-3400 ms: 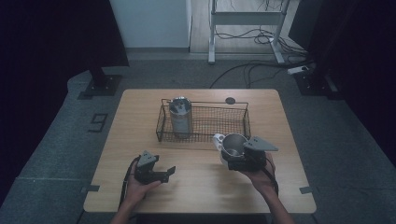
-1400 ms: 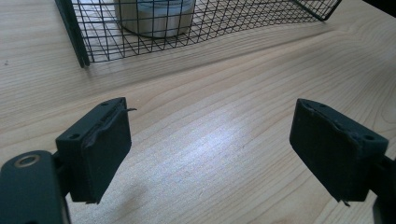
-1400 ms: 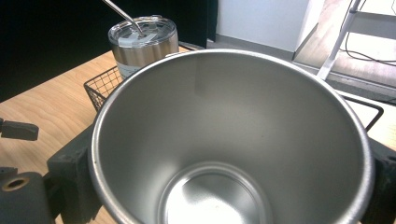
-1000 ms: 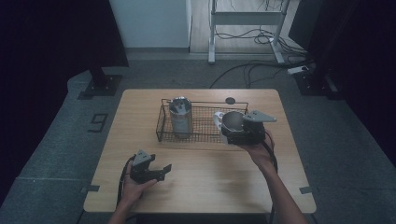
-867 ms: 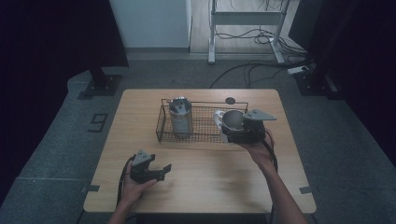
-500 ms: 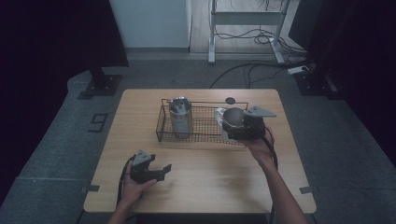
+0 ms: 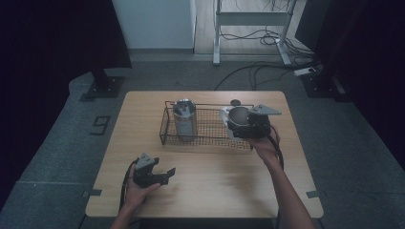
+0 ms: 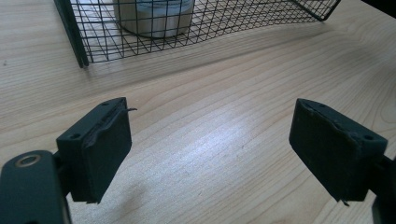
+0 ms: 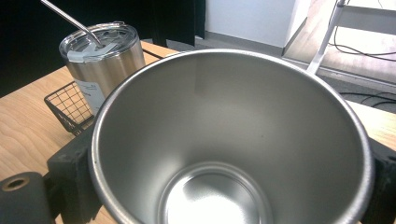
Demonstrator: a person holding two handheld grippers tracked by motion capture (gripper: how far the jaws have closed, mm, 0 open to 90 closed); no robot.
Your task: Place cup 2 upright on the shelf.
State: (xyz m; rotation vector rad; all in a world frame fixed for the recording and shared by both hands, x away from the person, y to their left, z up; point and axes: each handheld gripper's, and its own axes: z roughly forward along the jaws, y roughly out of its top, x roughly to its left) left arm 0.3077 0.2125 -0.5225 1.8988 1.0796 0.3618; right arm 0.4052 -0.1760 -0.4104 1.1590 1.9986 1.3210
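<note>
An open steel cup [image 7: 239, 114] hangs over the right end of the black wire basket [image 7: 210, 105], with my right gripper [image 7: 241, 125] shut on its sides. In the right gripper view the cup [image 9: 224, 140] is empty and sits between the two jaws. A lidded steel tumbler [image 7: 184, 117] with a metal straw [image 9: 70, 21] stands upright in the basket's left part. My left gripper [image 7: 165, 174] rests low over the table's front left. Its jaws stand apart in the left gripper view [image 8: 210, 149], with bare wood between them.
A small dark round object [image 7: 235, 102] lies on the table just behind the basket. The wooden table [image 7: 215, 191] has bare room along its front. Beyond it are a metal frame's legs [image 7: 248, 19] and cables [image 7: 267, 71] on the floor.
My right gripper has carried the steel cup away from the person, from the table in front of the basket to above its right end. The left gripper has stayed put.
</note>
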